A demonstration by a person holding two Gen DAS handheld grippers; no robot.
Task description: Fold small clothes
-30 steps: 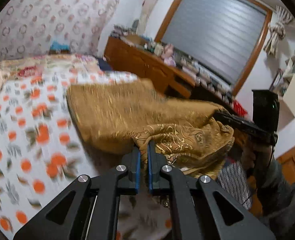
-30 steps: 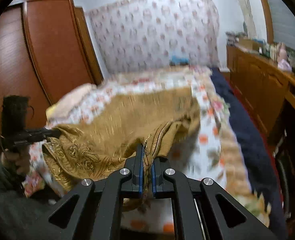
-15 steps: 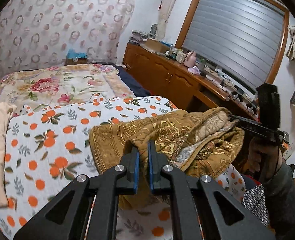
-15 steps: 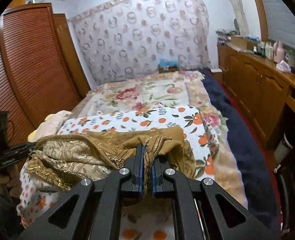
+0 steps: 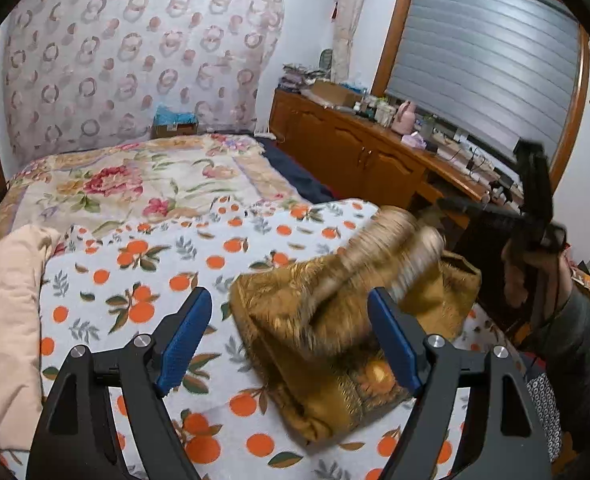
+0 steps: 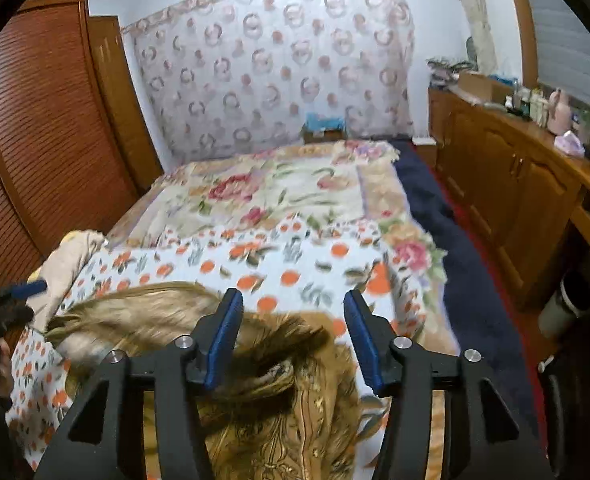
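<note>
A golden-brown patterned garment [image 5: 347, 320] lies in a loose, motion-blurred heap on the orange-print sheet [image 5: 143, 264] near the bed's foot. My left gripper [image 5: 291, 328] is open and empty, its blue pads either side of the heap and above it. In the right wrist view the same garment [image 6: 263, 384] lies below my right gripper [image 6: 291, 332], which is open and empty. The right gripper also shows in the left wrist view [image 5: 531, 216], raised at the right.
A floral quilt [image 5: 135, 176] covers the far half of the bed. A beige pillow [image 5: 3, 300] lies at the left edge. A wooden sideboard [image 5: 375, 156] with clutter runs along the right wall. A wooden wardrobe [image 6: 35, 140] stands left of the bed.
Both grippers were shut on the garment and holding it up. Both have now opened and let go, and the garment has dropped onto the sheet in a heap.
</note>
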